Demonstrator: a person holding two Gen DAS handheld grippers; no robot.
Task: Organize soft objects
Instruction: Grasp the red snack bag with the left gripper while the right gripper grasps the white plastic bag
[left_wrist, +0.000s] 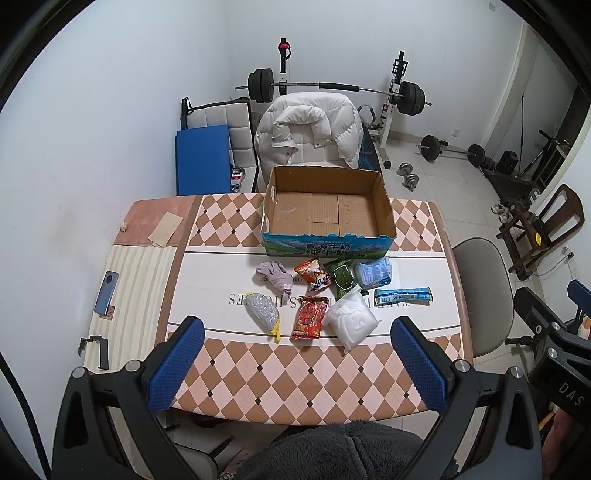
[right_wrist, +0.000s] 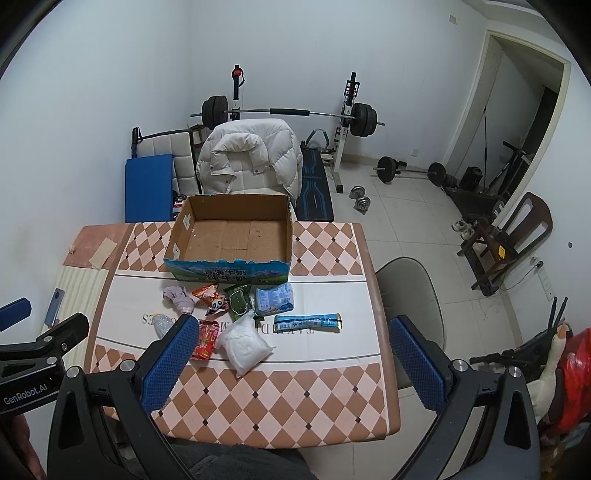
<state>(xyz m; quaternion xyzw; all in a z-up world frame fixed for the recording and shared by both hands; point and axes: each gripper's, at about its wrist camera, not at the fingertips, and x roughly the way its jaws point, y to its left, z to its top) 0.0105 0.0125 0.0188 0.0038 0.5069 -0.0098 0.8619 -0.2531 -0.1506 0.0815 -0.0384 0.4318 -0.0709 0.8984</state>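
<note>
An empty cardboard box (left_wrist: 327, 212) (right_wrist: 231, 236) stands on the table's far half. In front of it lie several soft things: a lilac cloth (left_wrist: 275, 277), an orange snack bag (left_wrist: 314, 275), a green packet (left_wrist: 343, 275), a pale blue tissue pack (left_wrist: 373, 273), a long blue packet (left_wrist: 402, 296) (right_wrist: 308, 322), a clear mesh pouch (left_wrist: 263, 313), a red packet (left_wrist: 309, 317) and a white plastic bag (left_wrist: 351, 323) (right_wrist: 243, 345). My left gripper (left_wrist: 295, 363) is open and empty above the near edge. My right gripper (right_wrist: 293, 363) is open and empty, further right.
A blue phone (left_wrist: 106, 293) and a black clip (left_wrist: 95, 350) lie on the table's left strip. A chair with a white down jacket (left_wrist: 308, 129) stands behind the box. A grey chair (left_wrist: 487, 291) is at the right. Weights lie on the floor.
</note>
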